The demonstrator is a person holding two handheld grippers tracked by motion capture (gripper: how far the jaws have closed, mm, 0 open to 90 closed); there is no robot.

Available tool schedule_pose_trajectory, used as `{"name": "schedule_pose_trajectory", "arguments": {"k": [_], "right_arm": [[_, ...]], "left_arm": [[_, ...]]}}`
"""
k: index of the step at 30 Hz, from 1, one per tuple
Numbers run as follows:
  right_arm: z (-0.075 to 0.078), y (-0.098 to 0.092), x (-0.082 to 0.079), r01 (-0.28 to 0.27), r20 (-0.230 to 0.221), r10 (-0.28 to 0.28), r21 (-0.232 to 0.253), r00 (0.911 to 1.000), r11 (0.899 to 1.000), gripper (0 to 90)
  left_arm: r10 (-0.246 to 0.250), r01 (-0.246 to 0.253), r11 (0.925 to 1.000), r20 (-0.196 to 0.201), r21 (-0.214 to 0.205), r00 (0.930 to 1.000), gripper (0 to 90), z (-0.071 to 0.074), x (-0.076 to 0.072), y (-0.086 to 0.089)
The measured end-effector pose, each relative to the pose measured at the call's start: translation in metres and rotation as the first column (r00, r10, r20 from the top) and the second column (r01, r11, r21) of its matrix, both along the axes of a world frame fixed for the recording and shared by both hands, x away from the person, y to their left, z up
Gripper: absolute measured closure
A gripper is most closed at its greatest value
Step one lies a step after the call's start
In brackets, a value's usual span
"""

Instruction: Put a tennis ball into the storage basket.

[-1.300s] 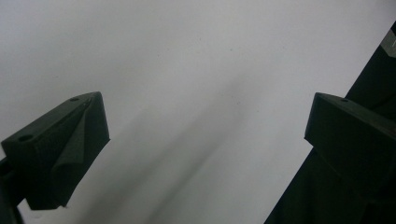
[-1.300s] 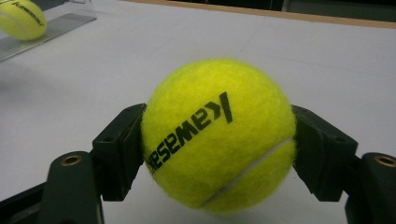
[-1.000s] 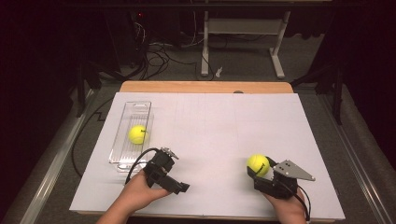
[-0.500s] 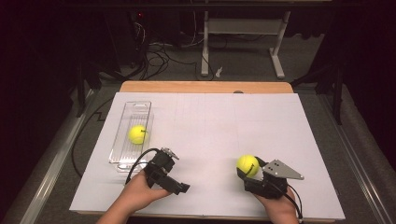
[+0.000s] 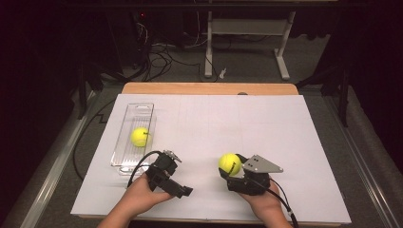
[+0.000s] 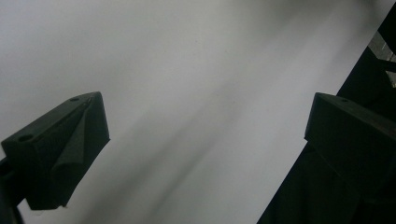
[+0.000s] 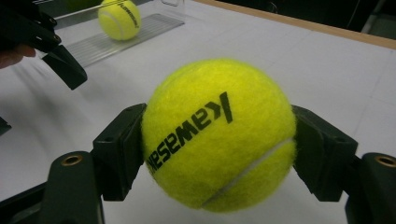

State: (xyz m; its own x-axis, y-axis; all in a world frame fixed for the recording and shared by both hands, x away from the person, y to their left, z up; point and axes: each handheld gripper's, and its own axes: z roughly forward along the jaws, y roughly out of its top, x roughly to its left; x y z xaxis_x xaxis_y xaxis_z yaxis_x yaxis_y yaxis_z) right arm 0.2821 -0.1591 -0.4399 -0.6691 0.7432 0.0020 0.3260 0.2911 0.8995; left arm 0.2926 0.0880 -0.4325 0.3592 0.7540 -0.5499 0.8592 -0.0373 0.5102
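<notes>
Gripping a tennis ball point(image 7: 218, 135), the right tongs point(image 5: 231, 167) hover right of the clear tray point(image 5: 124, 142); left tongs point(image 5: 183, 190) gape empty.

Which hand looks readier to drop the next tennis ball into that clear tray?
The right. The right gripper is already clamped on a tennis ball, while the left gripper hangs open over bare table beside the clear tray, which already holds another ball.

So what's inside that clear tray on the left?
One yellow tennis ball lies in the clear tray, about midway along. The tray's near end is partly covered by the left tool and its cable.
</notes>
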Motion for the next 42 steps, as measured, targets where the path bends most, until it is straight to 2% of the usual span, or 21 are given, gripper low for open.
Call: {"name": "schedule_pose_trajectory", "arguments": {"k": [9, 13, 18, 26, 31, 35, 37, 40, 42], "right_arm": [[-0.001, 0.025, 0.005, -0.060, 0.007, 0.060, 0.003, 0.9982, 0.998, 27.3], [-0.004, 0.035, 0.008, -0.083, 0.005, 0.083, 0.001, 0.9965, 0.997, 27.3], [-0.008, 0.047, 0.010, -0.107, 0.007, 0.107, 0.009, 0.9942, 0.994, 27.3], [-0.015, 0.054, 0.008, -0.148, 0.006, 0.148, 0.019, 0.9890, 0.989, 27.3], [-0.017, 0.052, 0.007, -0.150, -0.003, 0.150, 0.018, 0.9887, 0.989, 27.3], [-0.018, 0.053, 0.006, -0.157, 0.002, 0.157, 0.004, 0.9876, 0.988, 27.3], [-0.018, 0.053, 0.006, -0.164, 0.002, 0.164, 0.004, 0.9865, 0.987, 27.3], [-0.018, 0.054, 0.005, -0.168, 0.004, 0.168, 0.005, 0.9858, 0.986, 27.3], [-0.018, 0.054, 0.005, -0.171, 0.004, 0.171, 0.005, 0.9852, 0.985, 27.3]], "left_arm": [[0.004, -0.004, 0.9998, 0.000, -0.019, 1.0000, 0.9, 0.003, 0.000, 0.001], [0.014, -0.014, 0.9992, 0.006, -0.038, 0.9999, 0.9, 0.008, 0.000, 0.004], [0.011, -0.010, 0.9990, 0.020, -0.044, 0.9997, 0.9, 0.014, -0.001, 0.005], [0.014, -0.013, 0.9998, 0.032, -0.014, 0.9994, 0.8, 0.016, -0.002, 0.002], [0.023, -0.022, 0.9997, 0.016, -0.014, 0.9996, 0.9, 0.018, -0.001, 0.003], [0.022, -0.022, 0.9997, 0.002, 0.007, 0.9998, 0.9, 0.020, 0.000, 0.001], [0.021, -0.021, 0.9993, 0.005, 0.031, 0.9998, 0.9, 0.022, 0.001, 0.000], [0.024, -0.024, 0.9993, -0.001, 0.029, 0.9997, 0.9, 0.028, 0.003, 0.001], [0.023, -0.023, 0.9988, -0.007, 0.043, 0.9997, 0.9, 0.029, 0.006, 0.002]]}}
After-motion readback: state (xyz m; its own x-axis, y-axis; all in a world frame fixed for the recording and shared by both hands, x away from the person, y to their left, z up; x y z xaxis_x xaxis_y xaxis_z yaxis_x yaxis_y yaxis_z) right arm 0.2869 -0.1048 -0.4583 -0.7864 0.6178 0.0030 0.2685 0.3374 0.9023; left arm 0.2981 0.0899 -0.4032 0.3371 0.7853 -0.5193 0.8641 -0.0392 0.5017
